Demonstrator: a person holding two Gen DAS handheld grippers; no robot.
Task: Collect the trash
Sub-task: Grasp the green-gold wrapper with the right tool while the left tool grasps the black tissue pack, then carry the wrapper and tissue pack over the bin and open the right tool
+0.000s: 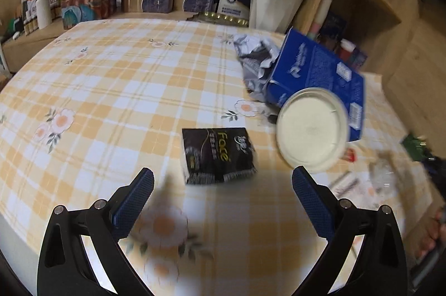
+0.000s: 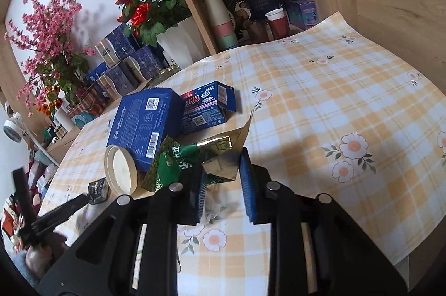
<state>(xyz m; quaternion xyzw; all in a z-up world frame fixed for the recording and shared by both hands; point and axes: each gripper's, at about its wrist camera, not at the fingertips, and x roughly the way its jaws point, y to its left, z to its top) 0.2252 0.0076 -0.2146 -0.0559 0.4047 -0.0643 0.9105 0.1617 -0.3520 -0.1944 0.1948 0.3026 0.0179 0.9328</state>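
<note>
Right hand-held gripper (image 2: 223, 178) pinching green wrapper (image 2: 178, 159); left hand-held gripper (image 1: 223, 201) wide open, empty.

I note the wrapper is clamped only by its crumpled end; it may slip free. Just ahead of my left hand-held gripper lies the black tissue pack (image 1: 217, 153) on the table (image 1: 111, 89); white lid (image 1: 312, 128) beyond-right could be knocked.

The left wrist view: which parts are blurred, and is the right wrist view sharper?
Left wrist view: the near tablecloth and right edge smear with motion; the black tissue pack stays readable. Right wrist view: sharper, though the green crumpled wrapper looks slightly soft.
</note>
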